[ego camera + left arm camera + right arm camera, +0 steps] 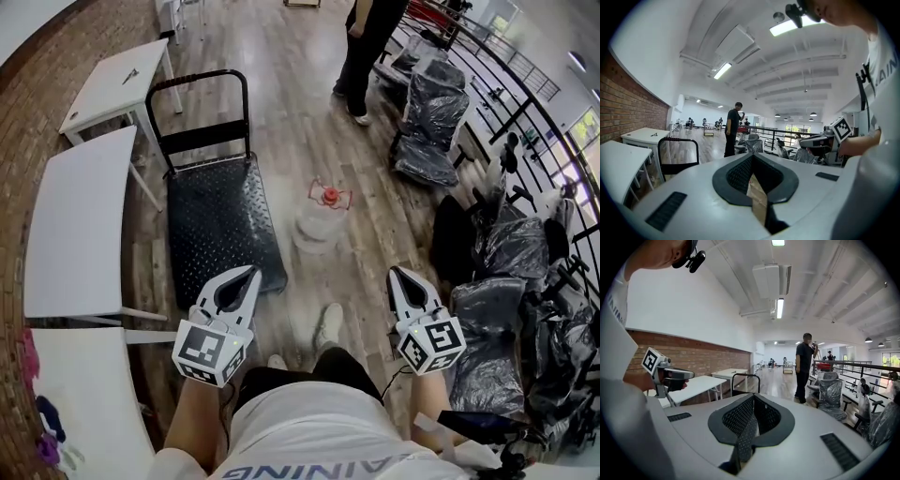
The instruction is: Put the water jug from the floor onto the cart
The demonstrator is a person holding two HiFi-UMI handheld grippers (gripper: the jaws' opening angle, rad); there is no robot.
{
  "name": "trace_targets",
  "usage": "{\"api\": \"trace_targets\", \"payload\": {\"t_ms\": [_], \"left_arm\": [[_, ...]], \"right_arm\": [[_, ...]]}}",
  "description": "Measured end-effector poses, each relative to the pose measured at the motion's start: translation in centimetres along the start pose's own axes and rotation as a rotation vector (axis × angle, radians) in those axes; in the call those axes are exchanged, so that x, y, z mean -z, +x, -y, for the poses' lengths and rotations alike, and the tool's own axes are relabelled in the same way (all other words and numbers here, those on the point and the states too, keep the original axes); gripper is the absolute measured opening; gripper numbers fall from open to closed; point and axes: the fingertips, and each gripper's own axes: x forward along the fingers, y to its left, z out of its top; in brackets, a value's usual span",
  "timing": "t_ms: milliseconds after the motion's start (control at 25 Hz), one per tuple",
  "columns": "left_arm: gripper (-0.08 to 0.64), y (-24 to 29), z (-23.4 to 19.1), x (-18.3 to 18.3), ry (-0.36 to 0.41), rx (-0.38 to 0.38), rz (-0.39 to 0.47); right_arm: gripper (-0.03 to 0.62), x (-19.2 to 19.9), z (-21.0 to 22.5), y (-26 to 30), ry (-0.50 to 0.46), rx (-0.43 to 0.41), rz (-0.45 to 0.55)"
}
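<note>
1. Water jug [318, 229] stands on the floor [281, 103] at frame centre, just right of the bigger black cart [217, 225].
2. Your left gripper [252, 271], lower left: jaws together, empty.
3. Your right gripper [395, 273], lower right: jaws together, empty.

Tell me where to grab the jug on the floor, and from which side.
Take the water jug by the red handle at its neck, from above: it stands upright, and its round body looks too wide for the jaws.
</note>
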Motion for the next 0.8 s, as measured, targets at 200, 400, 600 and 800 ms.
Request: {"api": "trace_targets", "payload": {"t_ms": [200,400,600,800], "left_arm": [[0.001,2.1,-1.8,-0.6,0.004,-0.046,-0.011],[0.000,6.2,-2.7,-1.5,0.027,-0.079,-0.025],[0.002,12.2,-3.3,-2.8,0.027,-0.113,-0.029],[0.002,19.1,-4.0,-4.2,0.016,-0.145,-0.044]], "right_arm": [[0.006,-0.6,1.7,3.8,0.013,-0.044,0.023],[0.006,-0.7,4.9,8.0,0.035,-0.080,0.042],[0.006,-1.0,10.0,11.9,0.045,-0.102,0.042],[0.006,-0.8,16.0,16.1,0.059,-0.121,0.027]]}}
